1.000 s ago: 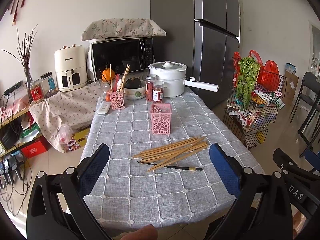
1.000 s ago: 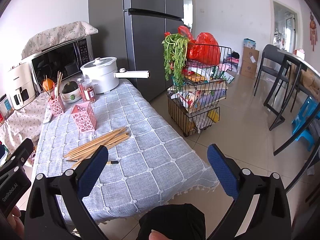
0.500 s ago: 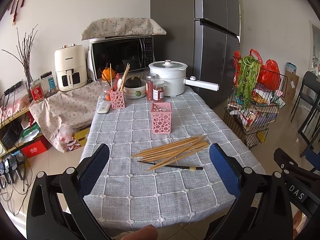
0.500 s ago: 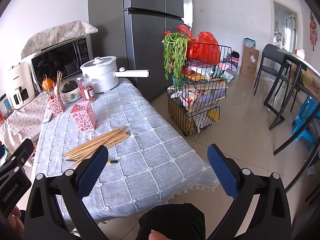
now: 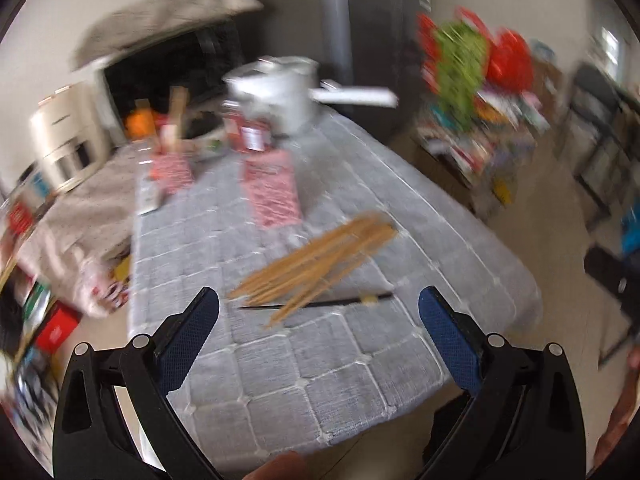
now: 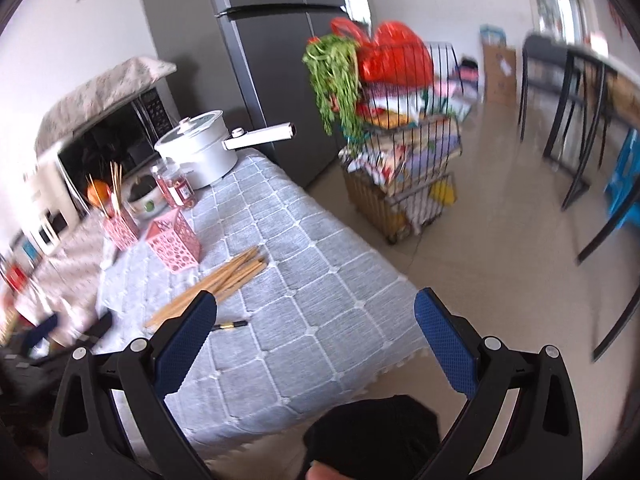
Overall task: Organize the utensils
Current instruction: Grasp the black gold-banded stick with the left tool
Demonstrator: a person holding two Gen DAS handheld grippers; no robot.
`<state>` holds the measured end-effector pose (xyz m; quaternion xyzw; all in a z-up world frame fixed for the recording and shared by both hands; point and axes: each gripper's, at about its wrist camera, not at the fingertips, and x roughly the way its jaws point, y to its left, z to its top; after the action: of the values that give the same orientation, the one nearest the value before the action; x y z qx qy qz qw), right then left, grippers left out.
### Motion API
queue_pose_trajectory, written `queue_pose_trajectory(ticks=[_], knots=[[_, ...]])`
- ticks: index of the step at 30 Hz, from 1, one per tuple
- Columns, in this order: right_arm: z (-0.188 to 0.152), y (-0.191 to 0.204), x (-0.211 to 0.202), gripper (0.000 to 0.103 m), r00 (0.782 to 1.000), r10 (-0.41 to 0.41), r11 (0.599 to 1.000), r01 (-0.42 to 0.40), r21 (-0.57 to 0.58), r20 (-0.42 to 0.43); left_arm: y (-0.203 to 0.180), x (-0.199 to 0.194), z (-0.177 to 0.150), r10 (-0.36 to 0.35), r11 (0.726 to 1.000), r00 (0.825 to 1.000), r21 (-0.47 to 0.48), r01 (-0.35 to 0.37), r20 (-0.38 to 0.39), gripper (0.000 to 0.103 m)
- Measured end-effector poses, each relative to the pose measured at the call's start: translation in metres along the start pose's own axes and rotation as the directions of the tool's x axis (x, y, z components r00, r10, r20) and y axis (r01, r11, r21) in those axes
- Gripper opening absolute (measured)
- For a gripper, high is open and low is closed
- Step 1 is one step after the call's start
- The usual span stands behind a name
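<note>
A bundle of wooden chopsticks [image 5: 316,262] lies on the grey checked tablecloth [image 5: 340,364], with one black chopstick [image 5: 320,303] just in front of it. A pink perforated holder [image 5: 272,196] stands behind them, empty as far as I can see. A second pink holder [image 5: 170,172] farther back has sticks in it. My left gripper [image 5: 318,334] is open and empty above the near part of the table. My right gripper [image 6: 316,338] is open and empty to the right of the chopsticks [image 6: 212,284], near the pink holder [image 6: 174,242].
A white pot with a long handle [image 6: 204,152], red jars [image 6: 174,188] and a bowl stand at the table's far end, before a microwave and fridge [image 6: 280,60]. A wire rack with greens [image 6: 400,148] stands on the floor to the right. Chairs [image 6: 560,92] are further right.
Both grippers have moved forward and tilted over the table. The views are blurred with motion. The chopsticks look closer. Nothing on the table has moved.
</note>
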<state>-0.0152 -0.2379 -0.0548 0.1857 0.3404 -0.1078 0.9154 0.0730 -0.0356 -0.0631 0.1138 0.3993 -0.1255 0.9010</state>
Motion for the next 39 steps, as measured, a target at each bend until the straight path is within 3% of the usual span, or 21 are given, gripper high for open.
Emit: queue_pose_trajectory(ticks=[1,3,5,7,11,13,16,18,21,23,25,26,27,29,31,34,39], knots=[[0.002,-0.004,0.006,0.097,1.0,0.02,1.0,-0.019,0.021,-0.02,-0.007,0.012,0.006,-0.053,0.996,0.998,0.07,0.056,-0.041,0.096],[0.002,-0.018,0.024,0.097,0.994,0.073,0.995,-0.066,0.078,-0.085,-0.031,0.045,0.008,-0.166,0.937,0.968,0.275,0.215,-0.19,0.096],[0.001,-0.028,0.04,0.097,0.987,0.096,0.99,-0.081,0.116,-0.13,-0.051,0.073,0.004,-0.174,0.85,0.929,0.426,0.309,-0.326,0.096],[0.0,-0.035,0.056,0.097,0.981,0.098,0.988,-0.075,0.138,-0.168,-0.059,0.098,0.002,-0.157,0.79,0.899,0.494,0.363,-0.409,0.096],[0.0,-0.048,0.089,0.097,0.972,0.074,0.985,-0.036,0.171,-0.222,-0.059,0.141,0.009,-0.118,0.738,0.852,0.529,0.419,-0.51,0.089],[0.0,-0.053,0.105,0.097,0.964,0.078,0.982,-0.03,0.187,-0.255,-0.06,0.159,0.011,-0.115,0.706,0.828,0.542,0.456,-0.548,0.073],[0.0,-0.057,0.127,0.097,0.952,0.071,0.981,-0.013,0.194,-0.299,-0.061,0.181,0.01,-0.086,0.661,0.805,0.571,0.487,-0.587,0.058],[0.001,-0.057,0.141,0.097,0.946,0.054,0.981,0.009,0.193,-0.32,-0.059,0.195,0.008,-0.061,0.638,0.781,0.577,0.51,-0.622,0.054],[0.004,-0.058,0.154,0.097,0.943,0.045,0.98,0.023,0.198,-0.329,-0.054,0.203,0.013,-0.099,0.61,0.744,0.551,0.57,-0.661,0.048],[0.006,-0.056,0.16,0.097,0.942,0.036,0.981,0.03,0.19,-0.334,-0.051,0.201,0.016,-0.121,0.596,0.741,0.548,0.587,-0.661,0.043],[0.007,-0.05,0.165,0.096,0.94,0.016,0.984,0.046,0.174,-0.34,-0.049,0.195,0.015,-0.146,0.591,0.747,0.548,0.592,-0.649,0.03],[0.008,-0.048,0.167,0.097,0.939,0.013,0.984,0.048,0.169,-0.344,-0.044,0.194,0.017,-0.16,0.601,0.756,0.545,0.585,-0.635,0.027],[0.009,-0.044,0.169,0.097,0.937,0.01,0.986,0.05,0.161,-0.35,-0.038,0.191,0.017,-0.176,0.617,0.763,0.535,0.578,-0.622,0.018],[0.01,-0.038,0.171,0.097,0.935,0.013,0.988,0.044,0.151,-0.356,-0.021,0.19,0.017,-0.225,0.659,0.771,0.49,0.571,-0.596,0.014],[0.01,-0.029,0.172,0.097,0.93,0.021,0.99,0.032,0.139,-0.366,-0.008,0.183,0.019,-0.263,0.694,0.797,0.468,0.548,-0.544,0.006],[0.01,-0.015,0.18,0.097,0.919,0.032,0.99,0.024,0.137,-0.393,0.016,0.151,0.027,-0.373,0.738,0.824,0.401,0.542,-0.427,0.006],[0.01,0.009,0.205,0.094,0.884,0.091,0.974,0.016,0.225,-0.459,0.063,0.088,0.037,-0.507,0.799,0.842,0.266,0.539,-0.184,0.006]])
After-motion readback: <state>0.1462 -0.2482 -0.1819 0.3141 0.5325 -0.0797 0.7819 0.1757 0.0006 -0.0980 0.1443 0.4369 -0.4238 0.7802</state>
